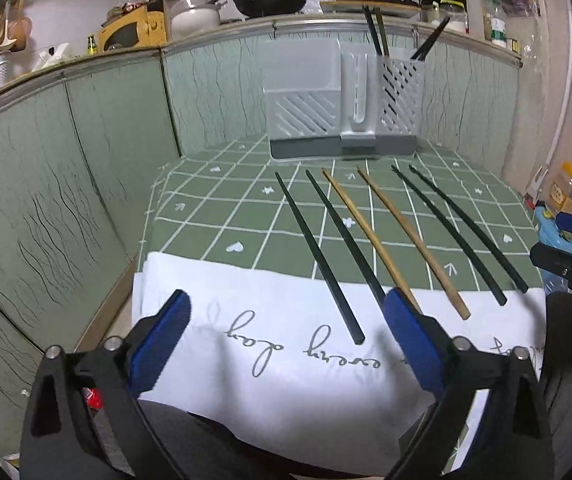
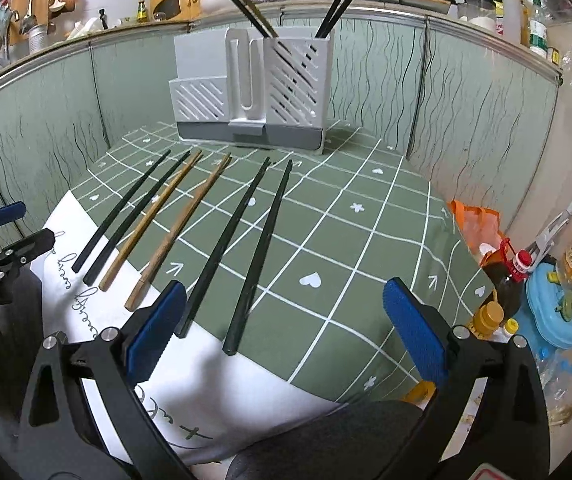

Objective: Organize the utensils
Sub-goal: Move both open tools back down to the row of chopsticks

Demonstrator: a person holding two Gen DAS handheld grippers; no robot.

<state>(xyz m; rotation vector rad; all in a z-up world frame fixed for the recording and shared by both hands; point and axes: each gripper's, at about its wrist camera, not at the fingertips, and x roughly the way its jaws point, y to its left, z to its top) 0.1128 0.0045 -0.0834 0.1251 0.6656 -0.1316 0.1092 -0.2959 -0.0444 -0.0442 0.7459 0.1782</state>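
Chopsticks [image 1: 366,240], four black, two wooden, fanned on cloth, both grippers' fingers [image 2: 157,332] released.

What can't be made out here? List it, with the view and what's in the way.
- Left wrist view: the near end of one black chopstick is hidden behind the left gripper finger.
- Both views: the lower parts of the chopsticks already in the utensil holder are screened by its slotted wall.
- Right wrist view: the white cloth lettering is cut off by the right gripper.
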